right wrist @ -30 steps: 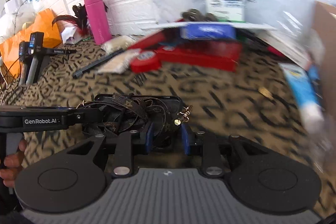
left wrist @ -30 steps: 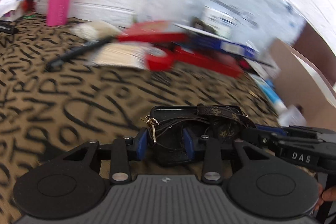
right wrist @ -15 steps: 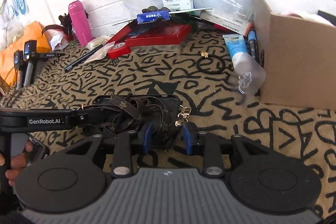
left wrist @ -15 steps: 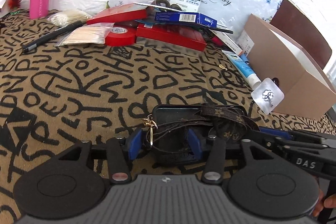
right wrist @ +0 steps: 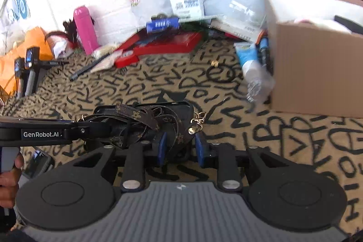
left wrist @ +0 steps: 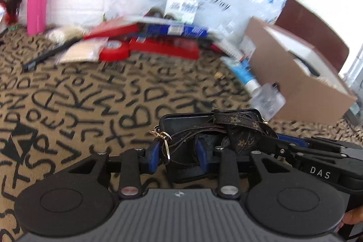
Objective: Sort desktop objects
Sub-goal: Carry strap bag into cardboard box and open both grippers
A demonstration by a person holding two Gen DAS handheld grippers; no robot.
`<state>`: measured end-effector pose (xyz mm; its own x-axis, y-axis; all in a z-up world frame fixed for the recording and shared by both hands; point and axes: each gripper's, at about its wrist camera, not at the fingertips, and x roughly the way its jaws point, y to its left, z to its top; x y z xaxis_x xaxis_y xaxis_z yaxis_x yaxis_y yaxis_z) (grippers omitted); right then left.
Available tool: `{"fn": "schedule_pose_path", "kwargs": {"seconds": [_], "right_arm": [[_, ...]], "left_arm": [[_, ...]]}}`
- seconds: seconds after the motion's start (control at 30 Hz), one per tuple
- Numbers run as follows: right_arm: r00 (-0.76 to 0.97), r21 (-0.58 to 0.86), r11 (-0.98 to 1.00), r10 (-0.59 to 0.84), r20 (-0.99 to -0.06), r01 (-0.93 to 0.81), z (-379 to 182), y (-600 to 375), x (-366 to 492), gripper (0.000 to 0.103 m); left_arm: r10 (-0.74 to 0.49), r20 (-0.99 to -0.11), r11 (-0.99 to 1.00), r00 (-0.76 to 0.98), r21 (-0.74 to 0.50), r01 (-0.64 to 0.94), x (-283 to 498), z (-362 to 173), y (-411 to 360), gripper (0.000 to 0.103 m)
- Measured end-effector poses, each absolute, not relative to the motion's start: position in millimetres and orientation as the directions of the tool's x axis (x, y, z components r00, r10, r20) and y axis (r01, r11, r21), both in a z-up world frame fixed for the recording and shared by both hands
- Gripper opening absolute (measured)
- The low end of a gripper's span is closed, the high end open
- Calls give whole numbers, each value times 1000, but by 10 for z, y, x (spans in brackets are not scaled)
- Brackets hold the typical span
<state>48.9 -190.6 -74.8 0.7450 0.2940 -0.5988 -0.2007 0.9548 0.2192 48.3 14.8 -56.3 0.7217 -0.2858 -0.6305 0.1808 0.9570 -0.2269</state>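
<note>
Above lettered cloth (left wrist: 95,92), both hand-held grippers' closing jaws flank the phone case (left wrist: 188,128).

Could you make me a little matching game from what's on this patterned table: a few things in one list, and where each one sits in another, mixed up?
Things:
1. pink bottle
2. cardboard box
3. dark case with brown strap
4. blue and white tube

Places:
A. lying on the cloth just left of the box
B. between the blue pads of both grippers
C. standing upright by the white wall
D. at the right side of the table, open on top

Pairs: 1-C, 2-D, 3-B, 4-A
</note>
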Motion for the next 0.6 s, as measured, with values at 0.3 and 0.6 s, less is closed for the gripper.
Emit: {"fn": "schedule_pose_path", "kwargs": {"seconds": [0.3,0.6], "right_arm": [[891,179,967,236,-389,-179,17,-2320,214,26],[953,244,969,118,-281,-48,497,-3219,340,26]], "left_arm": [[-381,-432,924,818,-209,320,496,228,-300,35],[-499,-384,867,777,-221,447,1092,574,-1119,35]]}}
